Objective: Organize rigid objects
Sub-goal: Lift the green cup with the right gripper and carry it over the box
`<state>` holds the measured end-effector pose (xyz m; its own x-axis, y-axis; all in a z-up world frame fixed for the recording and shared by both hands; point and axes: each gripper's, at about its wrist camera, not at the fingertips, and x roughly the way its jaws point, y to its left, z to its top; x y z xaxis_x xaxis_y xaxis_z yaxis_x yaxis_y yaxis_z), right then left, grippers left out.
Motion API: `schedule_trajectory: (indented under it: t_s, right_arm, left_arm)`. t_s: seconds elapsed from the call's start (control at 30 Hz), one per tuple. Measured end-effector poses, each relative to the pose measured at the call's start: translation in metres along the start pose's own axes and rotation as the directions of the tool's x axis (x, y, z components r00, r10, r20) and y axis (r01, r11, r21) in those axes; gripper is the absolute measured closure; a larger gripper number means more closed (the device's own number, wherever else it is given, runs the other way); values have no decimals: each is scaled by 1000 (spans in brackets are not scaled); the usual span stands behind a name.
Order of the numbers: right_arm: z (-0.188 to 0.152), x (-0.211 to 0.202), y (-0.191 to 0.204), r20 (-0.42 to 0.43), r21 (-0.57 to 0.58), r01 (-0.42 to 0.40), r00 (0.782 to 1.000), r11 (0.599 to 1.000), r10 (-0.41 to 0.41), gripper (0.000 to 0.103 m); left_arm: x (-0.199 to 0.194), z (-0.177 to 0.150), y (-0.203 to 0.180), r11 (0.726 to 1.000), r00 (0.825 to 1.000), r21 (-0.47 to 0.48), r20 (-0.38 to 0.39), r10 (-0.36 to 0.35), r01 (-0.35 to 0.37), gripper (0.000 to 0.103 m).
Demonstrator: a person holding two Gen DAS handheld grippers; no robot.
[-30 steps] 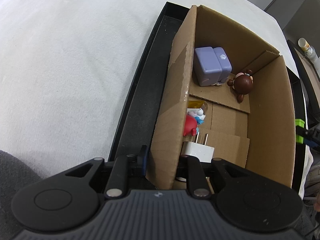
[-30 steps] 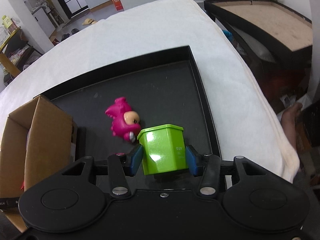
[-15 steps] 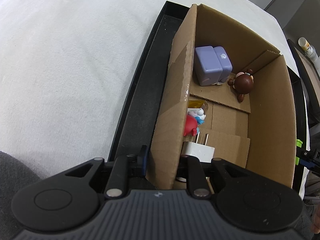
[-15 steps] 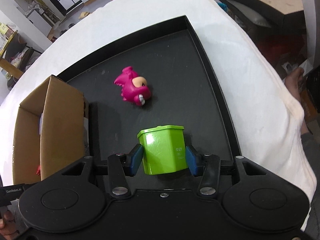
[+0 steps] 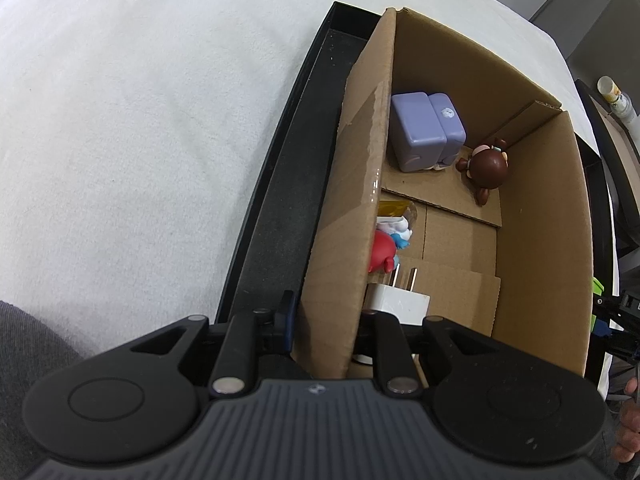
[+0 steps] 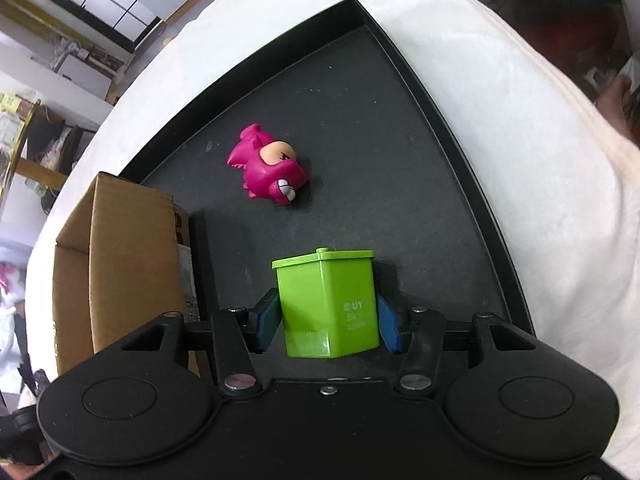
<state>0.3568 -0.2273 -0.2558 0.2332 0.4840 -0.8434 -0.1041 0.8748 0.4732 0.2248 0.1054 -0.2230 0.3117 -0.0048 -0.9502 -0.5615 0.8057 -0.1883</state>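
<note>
Between the R gripper pads the green bin is seen upright on the tray, long axis vertical; jaws have just been opening, w/ gaps showing at both pads, so it's judged released. Box lies to the bin's left, w/ its near wall pinched by the L gripper. Pink toy lies further ahead, nearer the R hand.

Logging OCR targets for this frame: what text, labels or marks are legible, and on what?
"© UY": embossed on the side of the green bin.
Two smaller embossed lines below it: too small to read.
Round mark on the purple block: a symbol, not legible.
Dark print on the cardboard box outer wall: unreadable.
</note>
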Motion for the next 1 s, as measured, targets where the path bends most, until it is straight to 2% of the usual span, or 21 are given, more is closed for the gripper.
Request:
schedule_trajectory:
  t_s: [0.1,0.27,1.0]
  right_arm:
    - [-2,0,-2,9,17,-11,1000,1000,11,54]
    - [-3,-8,4,35,-5,33,999,999,-33,55]
    - [1,-53,70,128,-108,-26,991,994,40,55]
  left_arm:
    - [0,0,-1,1000,1000,-3,0,-1,1,84]
    - [0,0,-1,1000,1000,-3,0,-1,1,84]
    - [0,1,2,1000,1000,-16,-2,-11,10,84]
